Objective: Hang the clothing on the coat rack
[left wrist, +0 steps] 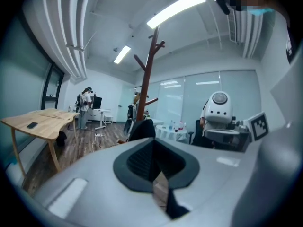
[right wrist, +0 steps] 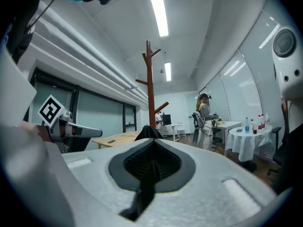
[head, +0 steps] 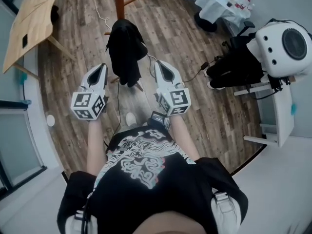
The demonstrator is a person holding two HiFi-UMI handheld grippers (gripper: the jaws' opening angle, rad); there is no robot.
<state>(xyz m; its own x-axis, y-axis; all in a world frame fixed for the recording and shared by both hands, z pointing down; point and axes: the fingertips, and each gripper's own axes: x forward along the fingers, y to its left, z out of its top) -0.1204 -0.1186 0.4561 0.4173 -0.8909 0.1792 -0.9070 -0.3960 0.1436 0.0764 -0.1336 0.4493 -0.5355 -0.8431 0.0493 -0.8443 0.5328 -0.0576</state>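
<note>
A black garment [head: 126, 50] hangs on the brown wooden coat rack [head: 119, 1], straight ahead of me over the plank floor. My left gripper [head: 101, 69] is just left of the garment and my right gripper [head: 163, 67] just right of it. Neither touches the cloth. Both are shut with nothing between their jaws. In the left gripper view the rack [left wrist: 147, 77] rises beyond the closed jaws, with the garment [left wrist: 142, 129] at its foot. The right gripper view shows the same rack [right wrist: 150, 84] and the garment's top [right wrist: 147, 132] just past its jaws.
A light wooden table [head: 31, 21] stands at the far left. A white robot-like machine [head: 282, 45] on a stand and a black chair [head: 234, 62] are at the right. A white-clothed table [head: 219, 1] stands at the back. Cables lie by the rack's base. A person [right wrist: 204, 119] stands farther off.
</note>
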